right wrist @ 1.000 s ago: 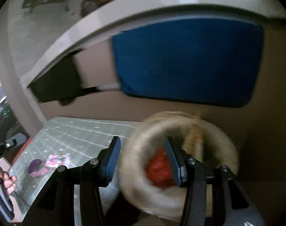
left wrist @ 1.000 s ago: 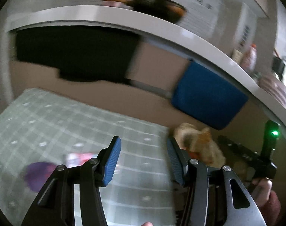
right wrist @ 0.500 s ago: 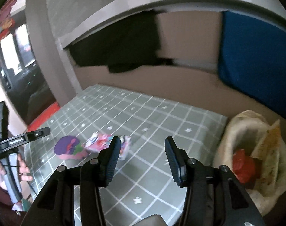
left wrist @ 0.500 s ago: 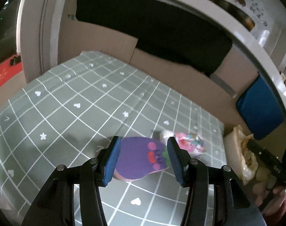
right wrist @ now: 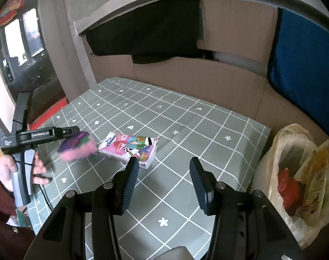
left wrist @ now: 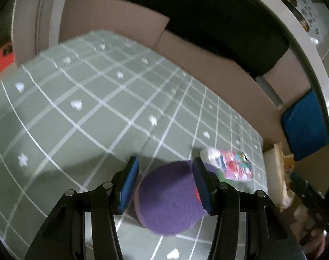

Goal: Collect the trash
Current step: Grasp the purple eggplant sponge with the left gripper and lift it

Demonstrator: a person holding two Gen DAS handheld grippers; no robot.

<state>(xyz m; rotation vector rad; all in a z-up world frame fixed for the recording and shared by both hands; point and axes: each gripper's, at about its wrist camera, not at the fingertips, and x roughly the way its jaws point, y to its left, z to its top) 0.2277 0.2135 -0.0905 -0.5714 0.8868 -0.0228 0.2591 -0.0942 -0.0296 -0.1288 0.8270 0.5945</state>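
A round purple and pink soft item (left wrist: 171,199) lies on the green checked cloth (left wrist: 99,119). My left gripper (left wrist: 165,166) is open and low over it, one finger on each side, pads not pressing. The right wrist view shows the same purple item (right wrist: 77,145) at the left gripper's tip. Beside it lies a pink printed tissue pack (right wrist: 129,147), also seen as the tissue pack (left wrist: 231,164) in the left wrist view. My right gripper (right wrist: 164,164) hangs open over the cloth with nothing between its fingers. A thin plastic trash bag (right wrist: 294,184) holding red and yellow wrappers stands at the right.
A cardboard wall (right wrist: 207,75) runs behind the cloth, with a black cloth (right wrist: 153,32) and a blue cloth (right wrist: 305,65) hanging on it. A person's hand (right wrist: 6,169) holds the left gripper at the cloth's left edge. A grey post (right wrist: 62,54) stands at the back left.
My left gripper has swung from the wall down to the purple item, which now sits between its fingers. The right gripper turned left from the bag to the cloth, then stayed.
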